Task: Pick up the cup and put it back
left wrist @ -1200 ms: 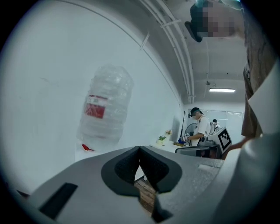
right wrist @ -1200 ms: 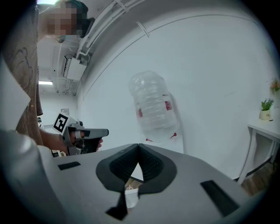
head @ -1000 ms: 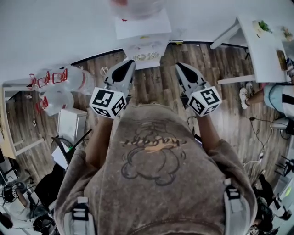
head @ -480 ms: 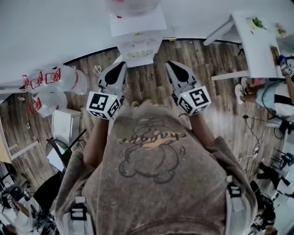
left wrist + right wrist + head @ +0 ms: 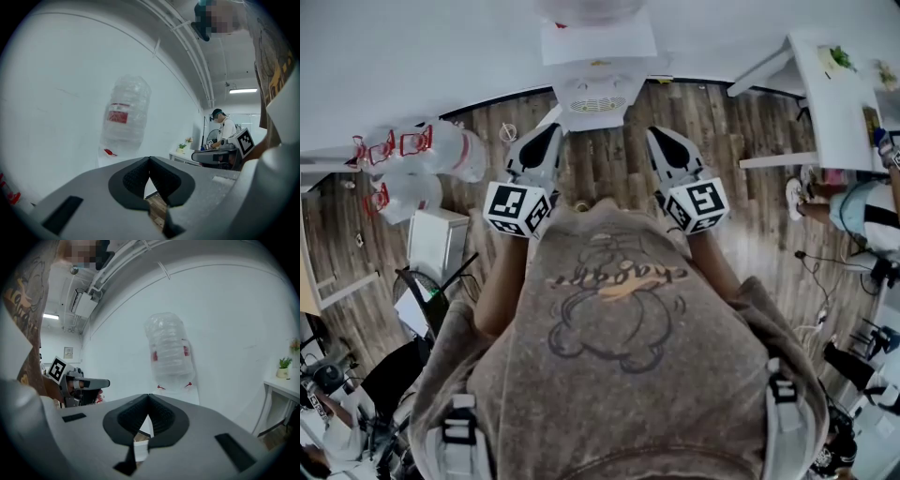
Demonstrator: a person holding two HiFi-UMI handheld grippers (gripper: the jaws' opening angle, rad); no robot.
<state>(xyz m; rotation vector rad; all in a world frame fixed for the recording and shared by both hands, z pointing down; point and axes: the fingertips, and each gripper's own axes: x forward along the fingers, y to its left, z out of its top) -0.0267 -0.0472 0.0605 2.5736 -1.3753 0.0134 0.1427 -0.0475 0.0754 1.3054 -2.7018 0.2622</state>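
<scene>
No cup shows in any view. My left gripper (image 5: 546, 133) and right gripper (image 5: 660, 136) are held side by side in front of the person's chest, pointing at a white water dispenser (image 5: 598, 94). A clear water bottle (image 5: 125, 112) with a red label stands upside down on top of it. Both grippers are shut with nothing between the jaws: the left gripper's (image 5: 149, 160) dark pads meet, and so do the right gripper's (image 5: 148, 397). The bottle (image 5: 168, 352) stands straight ahead in the right gripper view. Each gripper also sees the other at its side.
Spare water bottles (image 5: 422, 155) with red handles lie on the wooden floor at the left, with a white box (image 5: 436, 246) beside them. A white table (image 5: 839, 89) stands at the right with a seated person (image 5: 867, 202) next to it. Another person (image 5: 226, 129) works farther back.
Both grippers have sunk a little in front of the chest and stayed shut. The head view has swayed slightly relative to the dispenser.
</scene>
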